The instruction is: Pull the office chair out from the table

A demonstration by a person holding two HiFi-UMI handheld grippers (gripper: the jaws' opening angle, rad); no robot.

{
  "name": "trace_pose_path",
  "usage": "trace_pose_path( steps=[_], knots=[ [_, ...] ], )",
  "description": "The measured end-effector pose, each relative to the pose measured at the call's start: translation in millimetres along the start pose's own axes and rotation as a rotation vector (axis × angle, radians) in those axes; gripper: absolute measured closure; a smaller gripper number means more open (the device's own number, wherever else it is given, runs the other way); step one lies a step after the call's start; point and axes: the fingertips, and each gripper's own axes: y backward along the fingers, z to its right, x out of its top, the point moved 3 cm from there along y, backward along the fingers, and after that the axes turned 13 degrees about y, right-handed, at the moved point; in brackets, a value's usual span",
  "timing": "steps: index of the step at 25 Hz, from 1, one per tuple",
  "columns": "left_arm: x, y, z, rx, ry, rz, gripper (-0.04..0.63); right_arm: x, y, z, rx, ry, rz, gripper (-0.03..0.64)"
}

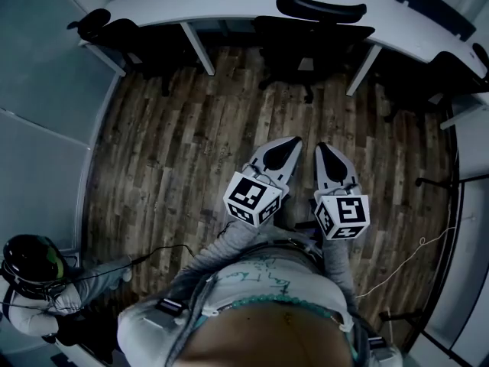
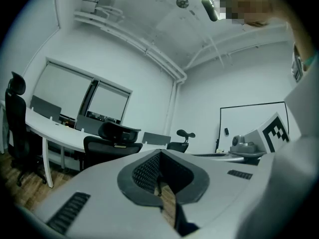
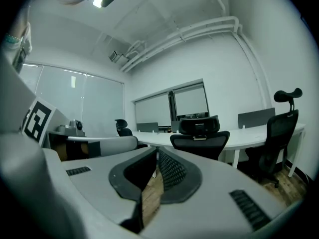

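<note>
A black mesh office chair (image 1: pixel 313 33) with a headrest stands tucked under the curved white table (image 1: pixel 229 2) at the far side of the room. Both grippers are held side by side in front of the person's body, pointing at the chair across a stretch of wooden floor. My left gripper (image 1: pixel 293 141) is shut with nothing in it, and so is my right gripper (image 1: pixel 321 148). The chair (image 2: pixel 112 141) shows beyond the shut left gripper (image 2: pixel 160 154) in the left gripper view. Straight ahead of the shut right gripper (image 3: pixel 157 152) the chair (image 3: pixel 199 133) appears in the right gripper view.
More black chairs stand at the table's left end (image 1: pixel 99 25) and right end (image 1: pixel 458 67). White table legs (image 1: pixel 197 48) flank the middle chair. A person with a dark helmet (image 1: pixel 30 258) sits low at the left wall. A thin cable (image 1: pixel 405 266) lies on the floor to the right.
</note>
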Motion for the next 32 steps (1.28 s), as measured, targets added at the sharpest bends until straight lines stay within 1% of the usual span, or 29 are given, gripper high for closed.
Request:
trace_pose_path(
  steps=[5,8,12,18,23,29,32],
  knots=[
    [11,-16,-28,-0.025,0.030,-0.017,0.584,7,-37,2,-0.014,0.015,-0.017,0.592],
    [19,-19,-41,-0.039,0.015,-0.025,0.584,8,-56,1,-0.027,0.011,-0.029,0.592],
    [26,-24,-60,-0.070,0.041,-0.046,0.584,10,-80,-1,-0.051,0.005,-0.039,0.591],
    [37,-27,-87,-0.092,0.029,-0.059,0.584,12,-105,-8,-0.072,-0.005,-0.045,0.591],
    [43,-29,-100,-0.102,0.029,-0.072,0.584,12,-115,-10,-0.093,-0.017,-0.052,0.591],
    [47,-35,-107,-0.109,0.046,-0.081,0.584,14,-123,-11,-0.096,-0.017,-0.070,0.591],
    [48,-42,-109,-0.098,0.021,-0.076,0.584,13,-130,-9,-0.072,-0.019,-0.074,0.591]
  ],
)
